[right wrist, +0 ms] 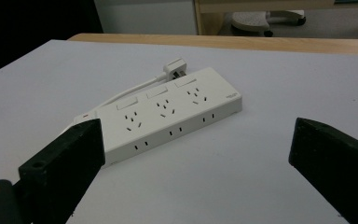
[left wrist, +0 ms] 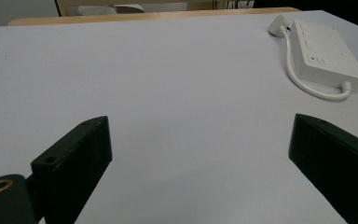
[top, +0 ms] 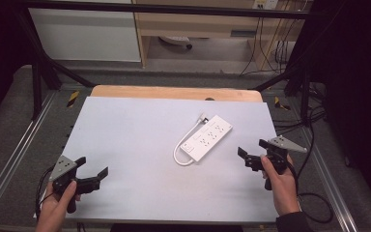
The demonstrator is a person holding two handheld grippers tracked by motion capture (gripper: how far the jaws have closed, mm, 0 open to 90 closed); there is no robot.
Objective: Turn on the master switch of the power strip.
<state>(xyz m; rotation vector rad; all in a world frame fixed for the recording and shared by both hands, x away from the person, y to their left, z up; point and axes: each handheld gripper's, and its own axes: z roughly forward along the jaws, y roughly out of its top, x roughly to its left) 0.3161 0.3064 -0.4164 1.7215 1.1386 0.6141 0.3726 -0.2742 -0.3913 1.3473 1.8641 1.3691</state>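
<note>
A white power strip (top: 207, 137) lies flat and at a slant on the pale table (top: 135, 140), right of centre. Its short white cable (top: 179, 151) loops along its left side to a plug (top: 204, 117) at the far end. The strip also appears at the upper right of the left gripper view (left wrist: 326, 53) and close ahead in the right gripper view (right wrist: 168, 114). My left gripper (top: 92, 175) is held open near the front left corner, nothing between its jaws. My right gripper (top: 251, 152) is open just right of the strip, apart from it.
A wooden edge (top: 174, 92) runs along the table's far side. Black frame legs (top: 38, 72) stand at both far corners, with cables (top: 314, 121) on the floor at the right. A wooden cabinet (top: 198, 29) stands behind.
</note>
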